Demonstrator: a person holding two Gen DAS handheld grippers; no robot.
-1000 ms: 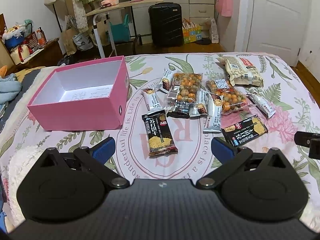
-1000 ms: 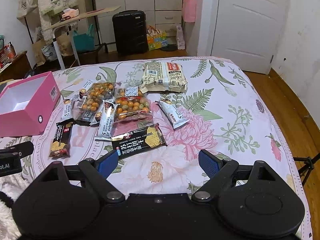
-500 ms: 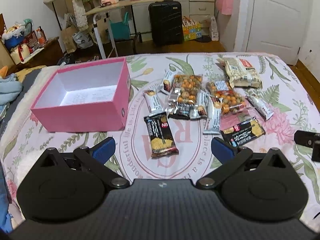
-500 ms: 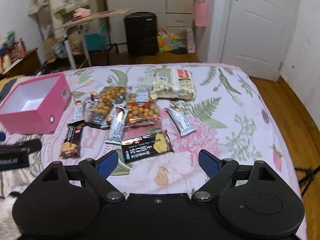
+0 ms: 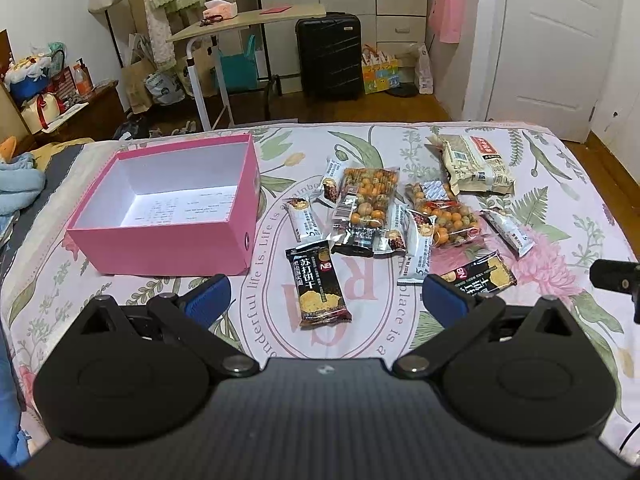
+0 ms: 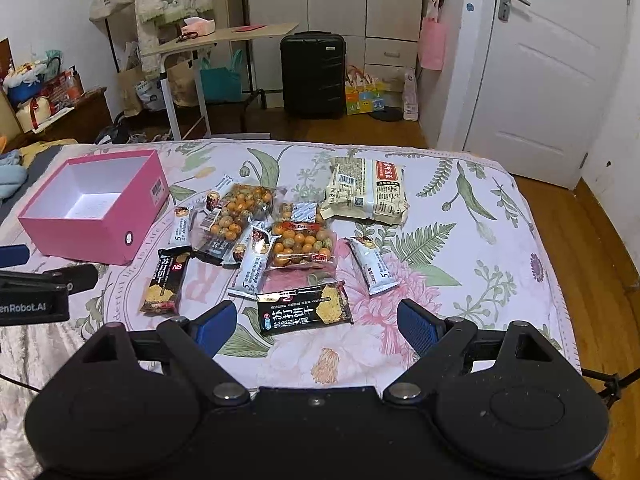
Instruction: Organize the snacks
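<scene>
Your left gripper [image 5: 324, 300] and right gripper [image 6: 314, 326] hover above the bed [image 6: 460, 216], fingers spread wide, holding nothing. Snack packets [image 6: 298, 244] lie scattered mid-bed, right of the open pink box [image 5: 160, 240].

1. Your left wrist camera sits behind the left tool [image 5: 324, 296], looking forward and steeply down over the bed [image 5: 560, 184] toward the far door [image 5: 560, 40].
2. Your right wrist camera looks down the same way from behind the right tool [image 6: 316, 322], further right.
3. Both views share the pink box [image 5: 168, 240] [image 6: 80, 236], the scattered snacks [image 5: 368, 200] [image 6: 300, 240] and the suitcase [image 5: 328, 60] [image 6: 312, 76].
</scene>
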